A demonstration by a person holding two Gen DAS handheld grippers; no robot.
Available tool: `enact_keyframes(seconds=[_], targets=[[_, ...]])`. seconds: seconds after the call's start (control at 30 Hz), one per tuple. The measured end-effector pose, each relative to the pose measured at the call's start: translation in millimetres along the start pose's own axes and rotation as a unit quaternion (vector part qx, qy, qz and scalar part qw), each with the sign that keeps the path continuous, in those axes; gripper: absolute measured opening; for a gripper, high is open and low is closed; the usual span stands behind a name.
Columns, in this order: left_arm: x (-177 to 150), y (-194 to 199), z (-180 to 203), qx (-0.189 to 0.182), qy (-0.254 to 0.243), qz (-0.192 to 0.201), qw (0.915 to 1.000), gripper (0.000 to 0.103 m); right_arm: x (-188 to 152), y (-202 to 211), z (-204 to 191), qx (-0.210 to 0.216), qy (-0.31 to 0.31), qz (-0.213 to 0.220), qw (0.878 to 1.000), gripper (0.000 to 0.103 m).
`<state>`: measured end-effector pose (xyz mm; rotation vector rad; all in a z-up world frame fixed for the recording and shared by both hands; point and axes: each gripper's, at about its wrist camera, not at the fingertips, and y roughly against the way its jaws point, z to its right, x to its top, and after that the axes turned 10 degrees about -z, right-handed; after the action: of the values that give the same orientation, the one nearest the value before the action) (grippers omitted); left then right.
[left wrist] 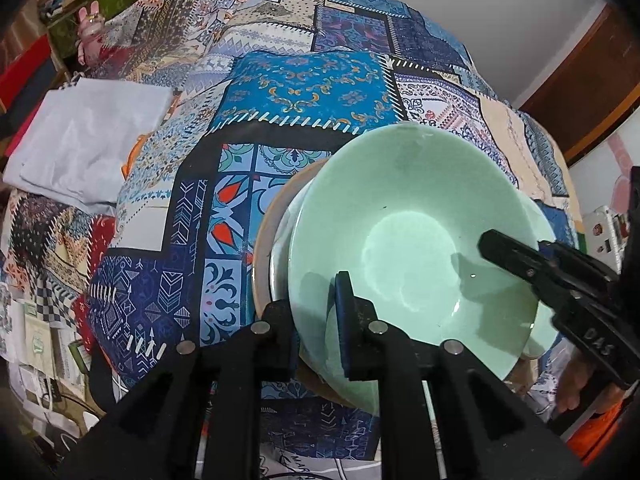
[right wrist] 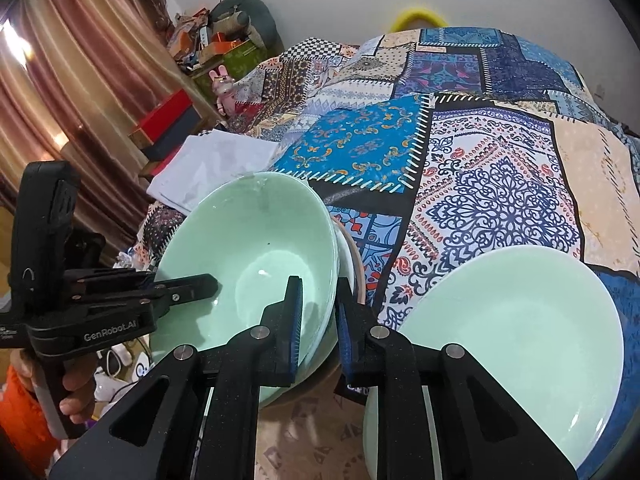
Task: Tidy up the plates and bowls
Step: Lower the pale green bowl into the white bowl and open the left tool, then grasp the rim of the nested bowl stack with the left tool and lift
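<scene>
A mint green bowl sits on a stack of a white bowl and a tan plate on the patchwork cloth. My left gripper straddles the bowl's left rim, one pad inside, one outside, close on the wall. My right gripper straddles the same bowl's right rim, with small gaps visible beside the rim. A pale green plate lies to the right in the right wrist view. Each gripper shows in the other's view: the right one, the left one.
A patchwork tablecloth covers the table. A folded white cloth lies at the far left. Boxes and a pink rabbit toy stand beyond the table's left edge. Curtains hang at the left.
</scene>
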<state>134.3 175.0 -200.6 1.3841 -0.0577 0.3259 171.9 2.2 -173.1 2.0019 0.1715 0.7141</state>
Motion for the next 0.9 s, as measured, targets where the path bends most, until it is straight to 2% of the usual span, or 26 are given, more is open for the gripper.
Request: enact_keyframes(seconds=[0.13, 0.3, 0.37, 0.43, 0.57, 0.77, 0.9], targets=[[1, -1, 3, 0.015, -0.006, 0.009, 0.9998, 0.015, 0, 9, 3, -0.014, 0.004, 0.013, 1.0, 0.017], [4, 0, 9, 0.027, -0.012, 0.01, 0.9995, 0.015, -1, 5, 8, -0.013, 0.006, 0.004, 1.0, 0.017], [5, 1, 13, 0.038, -0.017, 0.013, 0.9991, 0.019, -4, 3, 6, -0.021, 0.008, 0.005, 1.0, 0.017], [7, 2, 18, 0.043, -0.026, 0.011, 0.9987, 0.03, -6, 1, 6, -0.026, 0.01, 0.004, 1.0, 0.017], [11, 7, 25, 0.056, -0.036, 0.015, 0.9977, 0.035, -9, -3, 10, -0.015, 0.001, -0.007, 1.0, 0.016], [17, 16, 17, 0.035, -0.016, 0.018, 0.9991, 0.036, -12, -3, 11, -0.012, 0.0, -0.006, 1.0, 0.016], [15, 29, 10, 0.038, -0.005, 0.043, 0.9983, 0.039, -11, 2, 9, -0.019, 0.005, 0.001, 1.0, 0.016]])
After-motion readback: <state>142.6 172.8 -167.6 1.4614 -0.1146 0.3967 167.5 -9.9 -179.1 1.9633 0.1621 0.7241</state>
